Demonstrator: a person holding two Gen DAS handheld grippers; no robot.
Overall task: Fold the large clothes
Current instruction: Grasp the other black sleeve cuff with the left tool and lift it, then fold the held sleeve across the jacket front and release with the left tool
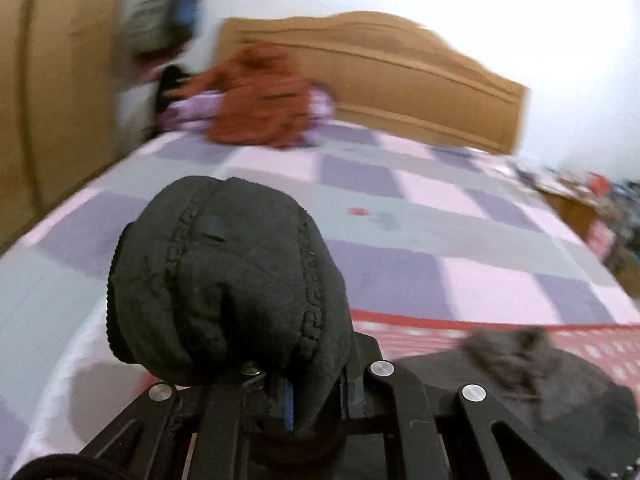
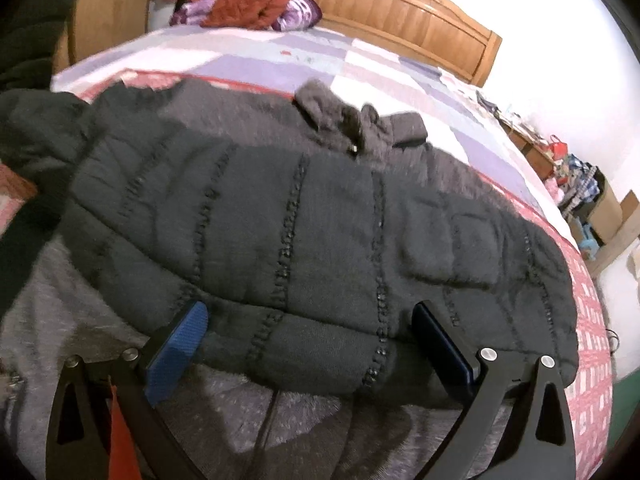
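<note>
The bed (image 2: 248, 56) is the largest thing and it carries everything else: one checked cover in pink, grey and purple, one dark padded jacket (image 2: 304, 224) and one heap of clothes at the far end. The jacket lies flat across the near part of the bed, on top of a grey fleecy layer (image 2: 80, 320), with its collar (image 2: 360, 124) pointing to the far side. One wooden headboard (image 2: 400, 12) stands behind the bed. The heap is one rust-red garment (image 2: 244, 0) on top of something purple (image 2: 296, 12). At the far right there is a cardboard box (image 2: 604, 208) on the floor with mixed small things around it; what is inside I cannot tell. Only the right wrist view shows the whole jacket spread out. There the right gripper (image 2: 308, 312) has its two blue fingers (image 2: 180, 344) spread wide, one on each side of the jacket's near folded edge, and they do not press it. Only the left wrist view shows the left gripper (image 1: 312, 396) with its fingers pressed together on a bunched part of the jacket, which stands up as a black lump (image 1: 224, 276) in front of the camera, above the bed. This view is blurred, and it also shows a wooden wardrobe (image 1: 48, 80) on the left.
</note>
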